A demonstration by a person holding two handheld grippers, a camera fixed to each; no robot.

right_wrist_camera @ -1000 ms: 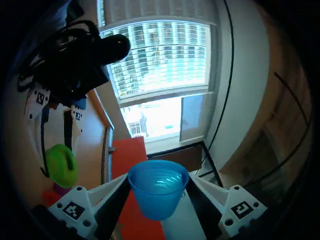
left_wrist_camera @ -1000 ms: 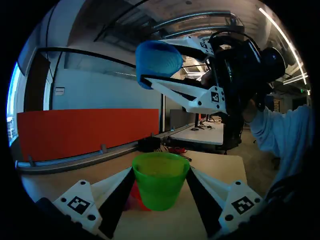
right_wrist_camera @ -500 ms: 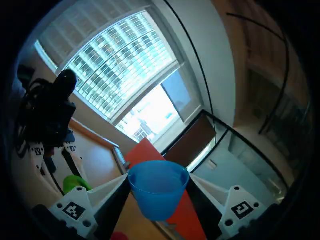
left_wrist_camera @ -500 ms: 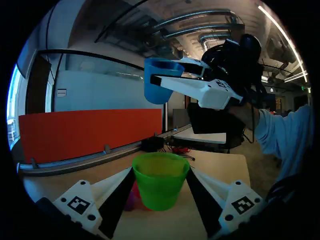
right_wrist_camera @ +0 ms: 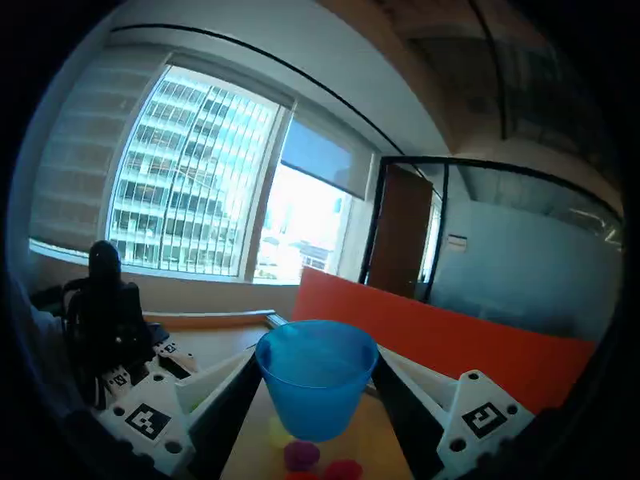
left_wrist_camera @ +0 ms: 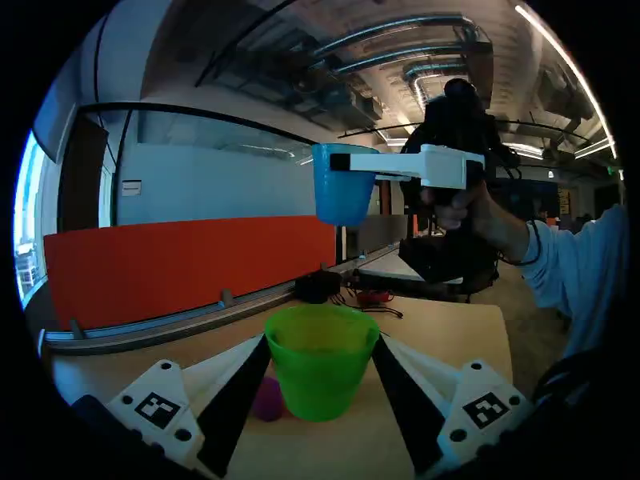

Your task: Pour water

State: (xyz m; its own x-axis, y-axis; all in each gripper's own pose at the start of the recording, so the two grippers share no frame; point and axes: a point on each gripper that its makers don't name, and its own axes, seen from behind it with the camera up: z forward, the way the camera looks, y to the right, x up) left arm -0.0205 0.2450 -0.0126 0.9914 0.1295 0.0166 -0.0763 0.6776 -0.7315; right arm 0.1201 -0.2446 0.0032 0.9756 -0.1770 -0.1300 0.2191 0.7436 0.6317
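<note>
Jaws of the left gripper [left_wrist_camera: 320, 346] are clenched on a green cup [left_wrist_camera: 320, 380], one finger against each side. The cup stands upright, low over the wooden worktop [left_wrist_camera: 448, 320]; whether its base touches cannot be told. A purple ball [left_wrist_camera: 268, 398] lies just beside the cup. Farther off and higher, a hand [left_wrist_camera: 458, 206] holds the right gripper [left_wrist_camera: 342, 164], which carries a blue cup [left_wrist_camera: 342, 192] upright, well above the green one. An orange panel [left_wrist_camera: 184, 264] runs behind.

In the right gripper view, the jaws grasp the blue cup [right_wrist_camera: 318, 380] on both sides, rim level. Below it small balls [right_wrist_camera: 301, 454] lie on the worktop [right_wrist_camera: 208, 340]. The left gripper [right_wrist_camera: 144, 362] sits low at the left, before a bright window [right_wrist_camera: 192, 208].
</note>
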